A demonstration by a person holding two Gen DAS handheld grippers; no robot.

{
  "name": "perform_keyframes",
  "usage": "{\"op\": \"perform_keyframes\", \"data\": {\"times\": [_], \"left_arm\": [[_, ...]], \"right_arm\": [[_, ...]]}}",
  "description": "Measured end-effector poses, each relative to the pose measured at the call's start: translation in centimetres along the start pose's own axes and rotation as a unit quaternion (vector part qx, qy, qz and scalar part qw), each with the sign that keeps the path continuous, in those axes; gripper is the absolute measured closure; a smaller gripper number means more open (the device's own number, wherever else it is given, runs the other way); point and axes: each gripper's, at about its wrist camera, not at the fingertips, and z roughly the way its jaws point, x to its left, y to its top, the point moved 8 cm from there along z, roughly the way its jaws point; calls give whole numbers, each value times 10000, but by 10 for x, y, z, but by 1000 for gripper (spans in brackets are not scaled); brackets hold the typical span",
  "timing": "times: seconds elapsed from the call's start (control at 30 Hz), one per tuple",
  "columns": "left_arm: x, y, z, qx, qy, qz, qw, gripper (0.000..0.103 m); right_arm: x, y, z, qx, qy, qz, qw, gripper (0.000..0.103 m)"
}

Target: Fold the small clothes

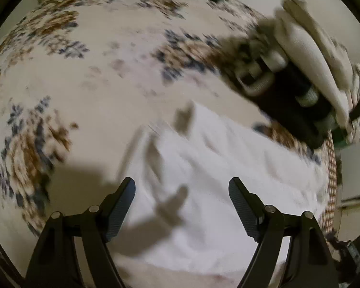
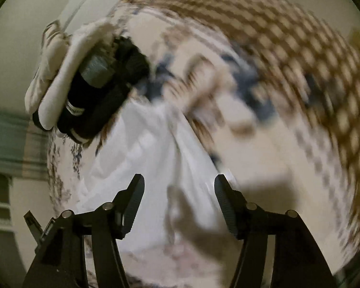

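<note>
1. On a floral-print cloth (image 1: pixel 88 76) in cream, brown and blue, a white garment (image 1: pixel 216 180) is lying spread out, pretty crumpled, with a few folds running across it.
2. The left tool (image 1: pixel 182 204) is hanging right above the garment with its jaws standing wide apart, nothing pinched between them. The white fabric is showing in the gap below, but the pads aren't pressing on it.
3. Same deal with the right tool (image 2: pixel 179 200): jaws released and spread, white garment (image 2: pixel 156 158) sitting underneath between the fingers, not gripped.
4. In the left wrist view, the other tool is showing up at the upper right, wrapped by a hand in a white glove (image 1: pixel 307 48), hovering over the far edge of the garment.
5. In the right wrist view, it's mirrored: a white-gloved hand (image 2: pixel 60 72) is holding the black body of the left tool at the upper left, near the garment's top edge.
6. Both views are really smeared with motion blur, so the fine detail of the garment is hard to make out.
7. The cloth's border is showing a brown checker-ish pattern (image 2: pixel 288 36) on the right side of the right wrist view.
8. Shadows of the tools are falling on the white fabric and the cloth beside it.
</note>
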Motion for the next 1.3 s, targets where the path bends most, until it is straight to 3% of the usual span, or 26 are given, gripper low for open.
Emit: {"op": "perform_keyframes", "data": {"times": [0.13,0.23,0.27,0.3,0.33,0.47,0.63,0.7,0.8,0.87,1.0,1.1,1.3], "left_arm": [[-22,-28,17,491,26,137,9987,24],[-36,-41,27,640,181,408,9970,24],[-39,-44,30,655,250,498,9963,24],[-41,-46,34,679,325,573,9955,24],[-43,-49,38,709,356,614,9950,24],[-41,-55,54,877,553,671,9923,24],[-41,-57,57,962,647,666,9910,24],[-45,-56,53,962,546,649,9917,24],[-56,-53,47,879,363,749,9926,24],[-61,-53,48,861,309,848,9922,24],[-68,-56,66,1000,268,998,9896,24],[-68,-54,78,1083,213,1003,9888,24],[-71,-46,81,1208,64,1147,9860,24]], "right_arm": [[-40,-29,8,100,238,975,9949,40],[-45,-30,19,138,216,900,9956,44],[-42,-29,23,144,204,731,9970,53],[-39,-28,25,148,189,616,9978,84],[-37,-27,28,201,-4,418,9989,96],[-51,-18,16,14,-534,295,9981,97],[-67,-22,12,87,-552,466,9974,98],[-70,-25,10,142,-34,836,9964,92],[-79,-35,-1,79,534,1226,9910,48],[-74,-47,1,89,1043,1331,9856,46],[-59,-70,33,278,1365,1323,9814,46],[-51,-74,54,73,1592,1514,9755,46],[-32,-66,69,-667,2304,2030,9493,46]]}}
